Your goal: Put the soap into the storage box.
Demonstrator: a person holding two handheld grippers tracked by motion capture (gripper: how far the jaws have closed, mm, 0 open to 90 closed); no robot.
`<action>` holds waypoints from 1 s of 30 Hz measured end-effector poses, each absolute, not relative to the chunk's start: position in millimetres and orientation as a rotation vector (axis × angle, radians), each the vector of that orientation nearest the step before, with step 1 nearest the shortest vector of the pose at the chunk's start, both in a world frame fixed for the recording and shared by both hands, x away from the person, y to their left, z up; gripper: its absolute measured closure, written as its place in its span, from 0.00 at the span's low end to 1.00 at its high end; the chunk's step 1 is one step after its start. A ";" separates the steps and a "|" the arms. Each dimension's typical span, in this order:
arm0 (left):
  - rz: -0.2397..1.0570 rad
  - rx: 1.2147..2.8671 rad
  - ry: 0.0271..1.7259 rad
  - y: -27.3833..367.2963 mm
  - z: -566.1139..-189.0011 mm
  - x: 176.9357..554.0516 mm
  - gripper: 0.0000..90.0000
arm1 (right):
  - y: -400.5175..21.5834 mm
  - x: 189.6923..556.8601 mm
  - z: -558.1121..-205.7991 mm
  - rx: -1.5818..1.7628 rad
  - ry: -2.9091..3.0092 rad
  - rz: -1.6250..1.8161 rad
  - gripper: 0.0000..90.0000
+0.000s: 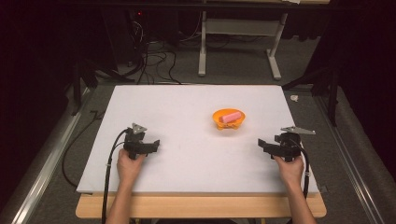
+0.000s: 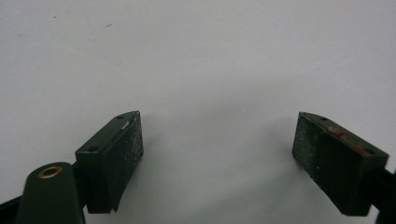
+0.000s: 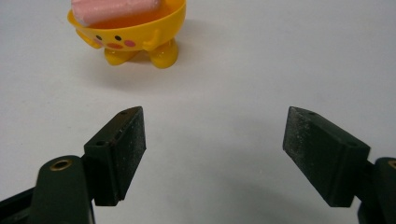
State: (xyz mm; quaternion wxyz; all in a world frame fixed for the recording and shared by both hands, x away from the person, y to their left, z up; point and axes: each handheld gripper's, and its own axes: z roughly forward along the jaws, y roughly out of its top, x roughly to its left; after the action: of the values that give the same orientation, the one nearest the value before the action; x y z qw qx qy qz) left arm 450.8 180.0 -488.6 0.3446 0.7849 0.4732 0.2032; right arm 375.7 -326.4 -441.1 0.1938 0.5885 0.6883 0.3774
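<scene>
While both hands rest near the front edge of the white board, the high view shows the left gripper and the right gripper lying low on it, well apart, each pointing inward. Between them and farther back stands a small orange bowl with a pink block lying inside it. Neither gripper is near the bowl; the right one is the closer.

Left gripper view: jaws spread wide with nothing between them, pads facing bare white board. Released, empty.

Right gripper view: jaws likewise spread wide and empty, pads over bare board. Ahead and a little to the left of the jaw line sits the bowl, a yellow-orange toy cup with a painted face and two stubby feet, upright. The pink block lies across its top, partly cut off by the frame edge.

Judgement: if the work is putting the block into the bowl, it looks done, with both grippers let go and clear. If the block is to come out, nothing has begun; the right gripper would have to reach forward first.
</scene>
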 end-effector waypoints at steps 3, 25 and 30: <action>0.528 2.039 1.229 179.9 -488.6 450.8 0.19 | -324.0 375.7 -443.3 1.652 1.934 1.061 0.24; 0.528 2.038 1.229 179.9 -488.6 450.8 0.19 | -315.0 387.2 -468.6 1.668 1.962 0.966 0.24; 0.528 2.038 1.229 180.0 -488.6 450.8 0.19 | -309.5 390.4 -472.7 1.643 1.968 0.920 0.24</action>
State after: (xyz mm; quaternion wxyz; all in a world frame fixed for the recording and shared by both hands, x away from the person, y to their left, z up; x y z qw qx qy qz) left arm 450.8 180.0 -488.6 0.3446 0.7849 0.4732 0.2033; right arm 390.4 -309.5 -472.7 0.2075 0.5901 0.7068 0.3304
